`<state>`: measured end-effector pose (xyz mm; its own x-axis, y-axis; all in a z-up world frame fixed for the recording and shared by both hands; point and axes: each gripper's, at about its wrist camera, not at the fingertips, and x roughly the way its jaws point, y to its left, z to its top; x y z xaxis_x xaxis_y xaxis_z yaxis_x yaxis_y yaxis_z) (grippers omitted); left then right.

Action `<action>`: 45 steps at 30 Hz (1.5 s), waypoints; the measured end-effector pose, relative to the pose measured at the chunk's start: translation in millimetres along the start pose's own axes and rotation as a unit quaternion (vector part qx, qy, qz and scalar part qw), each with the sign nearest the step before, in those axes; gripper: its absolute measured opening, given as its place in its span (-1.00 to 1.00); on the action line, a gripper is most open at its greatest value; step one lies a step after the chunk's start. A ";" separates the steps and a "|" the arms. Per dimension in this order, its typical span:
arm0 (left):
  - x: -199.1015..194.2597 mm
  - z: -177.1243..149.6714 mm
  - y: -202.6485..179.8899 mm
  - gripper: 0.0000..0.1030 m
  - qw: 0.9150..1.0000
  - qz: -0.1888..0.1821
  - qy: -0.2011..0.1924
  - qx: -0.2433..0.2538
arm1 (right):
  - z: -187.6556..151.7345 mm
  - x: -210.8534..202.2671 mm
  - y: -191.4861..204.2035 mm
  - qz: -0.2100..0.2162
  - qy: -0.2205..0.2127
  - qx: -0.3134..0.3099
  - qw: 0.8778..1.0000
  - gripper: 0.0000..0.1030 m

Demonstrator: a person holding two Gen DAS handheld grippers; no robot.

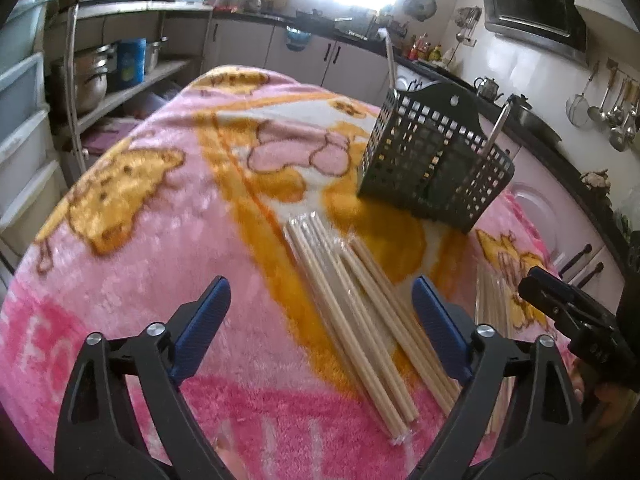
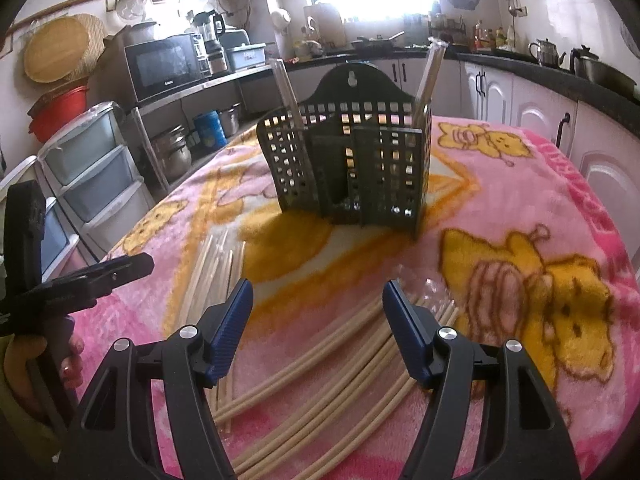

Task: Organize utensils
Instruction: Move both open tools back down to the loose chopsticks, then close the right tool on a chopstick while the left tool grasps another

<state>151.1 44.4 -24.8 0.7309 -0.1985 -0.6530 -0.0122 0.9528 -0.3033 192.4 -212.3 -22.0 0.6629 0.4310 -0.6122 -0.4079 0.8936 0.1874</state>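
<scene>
While both pairs of jaws stand released and hold nothing, the risks lie in how the chopsticks rest on the soft blanket (image 1: 132, 264) that covers the worktop. At left, the left gripper (image 1: 320, 320) hovers above a bundle of pale chopsticks in clear wrap (image 1: 356, 312), which lies nearer its right finger than its left; a closure from this offset could pinch only the film or the outer sticks, so the pack may slip or tilt when lifted. Further right, the right gripper (image 2: 318, 312) hovers over loose chopsticks (image 2: 320, 376) fanned at differing angles, with crumpled clear film (image 2: 432, 286) just beyond them; the jaws may catch only some of the sticks, and the rest could roll or scatter. Beyond both, the dark slotted utensil holder (image 2: 352, 160) stands upright on the plush surface with wrapped chopsticks already in its outer compartments; being light-looking and on soft footing, it may tip if a stick strikes its rim.
</scene>
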 end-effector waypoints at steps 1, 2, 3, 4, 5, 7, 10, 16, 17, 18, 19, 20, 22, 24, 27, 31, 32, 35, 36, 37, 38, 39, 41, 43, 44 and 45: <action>1.2 -1.7 0.6 0.56 1.000 0.000 0.005 -0.002 | -0.1 1.1 -0.5 0.000 0.005 0.002 1.000 0.26; 2.6 -3.2 1.2 0.49 1.000 -0.002 0.010 -0.004 | -0.8 2.0 -0.4 -0.001 0.007 0.002 1.000 0.26; 3.7 -5.2 1.4 0.42 1.000 -0.004 0.015 -0.005 | -1.5 3.3 -0.7 -0.001 0.010 0.002 1.000 0.26; 5.4 -8.1 2.5 0.38 1.000 -0.006 0.022 -0.007 | -1.7 4.4 -0.6 -0.001 0.013 0.002 1.000 0.26; 6.8 -9.9 3.0 0.31 1.000 -0.007 0.028 -0.009 | -2.5 7.0 -1.2 -0.003 0.018 0.003 1.000 0.26; 9.6 -13.5 3.4 0.15 0.999 -0.013 0.038 -0.014 | -3.6 11.6 -1.9 -0.001 0.030 0.004 1.000 0.26; 14.1 -15.9 2.8 -0.01 0.998 -0.018 0.050 -0.016 | -4.5 17.4 -2.2 -0.001 0.040 0.003 0.999 0.24; 30.2 -15.1 7.0 -0.25 0.996 -0.020 0.077 -0.033 | -5.2 31.1 -7.4 0.002 0.073 0.011 0.997 0.08; 32.7 -14.1 7.7 -0.30 0.996 -0.018 0.080 -0.035 | -5.2 33.3 -8.3 0.002 0.078 0.011 0.997 0.07; 35.5 -12.8 7.9 -0.31 0.996 -0.016 0.082 -0.036 | -5.1 35.2 -9.4 0.002 0.082 0.013 0.997 0.06; 37.5 -11.4 8.3 -0.31 0.996 -0.015 0.084 -0.038 | -4.9 36.2 -10.5 0.002 0.084 0.015 0.996 0.05; 40.1 -9.6 7.2 -0.31 0.996 -0.013 0.086 -0.038 | -4.4 37.1 -10.9 0.002 0.085 0.016 0.996 0.05; 43.3 -6.3 5.5 -0.31 0.996 -0.007 0.088 -0.033 | -3.4 39.9 -13.0 0.004 0.089 0.020 0.996 0.05; 47.4 -3.0 5.3 -0.33 0.995 -0.003 0.091 -0.031 | -2.3 44.8 -17.0 0.005 0.098 0.032 0.995 0.04; 53.2 2.0 6.8 -0.45 0.995 0.008 0.091 -0.029 | 0.2 51.0 -20.5 0.006 0.108 0.045 0.993 0.02; 56.2 5.1 12.1 -0.50 0.995 0.010 0.090 -0.031 | 4.1 57.4 -23.7 0.000 0.113 0.051 0.992 0.02; 56.4 5.7 13.0 -0.50 0.995 0.010 0.089 -0.032 | 5.5 58.9 -24.1 0.001 0.113 0.052 0.992 0.02; 56.3 7.6 14.2 -0.50 0.996 0.015 0.086 -0.032 | 7.3 65.7 -24.9 0.003 0.121 0.058 0.991 0.02; 56.2 8.3 14.9 -0.50 0.996 0.017 0.086 -0.032 | 7.4 67.0 -24.9 0.003 0.122 0.059 0.991 0.02; 55.4 8.8 16.3 -0.50 0.996 0.018 0.086 -0.034 | 8.0 69.9 -25.1 0.003 0.124 0.060 0.990 0.02; 54.9 9.3 17.6 -0.50 0.995 0.017 0.086 -0.036 | 8.6 72.4 -25.3 0.002 0.127 0.062 0.990 0.02; 54.2 9.9 18.5 -0.50 0.995 0.018 0.086 -0.037 | 9.2 74.3 -25.0 0.003 0.128 0.064 0.990 0.02; 53.7 12.2 21.5 -0.50 0.995 0.022 0.086 -0.038 | 11.2 78.7 -25.6 0.006 0.131 0.068 0.989 0.02; 54.1 15.3 27.5 -0.50 0.995 0.020 0.088 -0.049 | 14.2 83.6 -27.7 0.008 0.134 0.074 0.988 0.02; 54.8 17.1 30.2 -0.50 0.994 0.019 0.091 -0.053 | 16.3 85.7 -28.9 0.010 0.135 0.077 0.988 0.02; 55.8 19.7 33.6 -0.50 0.994 0.018 0.093 -0.056 | 18.2 87.5 -29.9 0.010 0.136 0.080 0.987 0.02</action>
<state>204.9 69.8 -57.7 0.5903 -0.2140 -0.7783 -0.1199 0.9303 -0.3468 274.1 -199.0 -67.2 0.4532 0.4177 -0.7875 -0.2996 0.9034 0.3068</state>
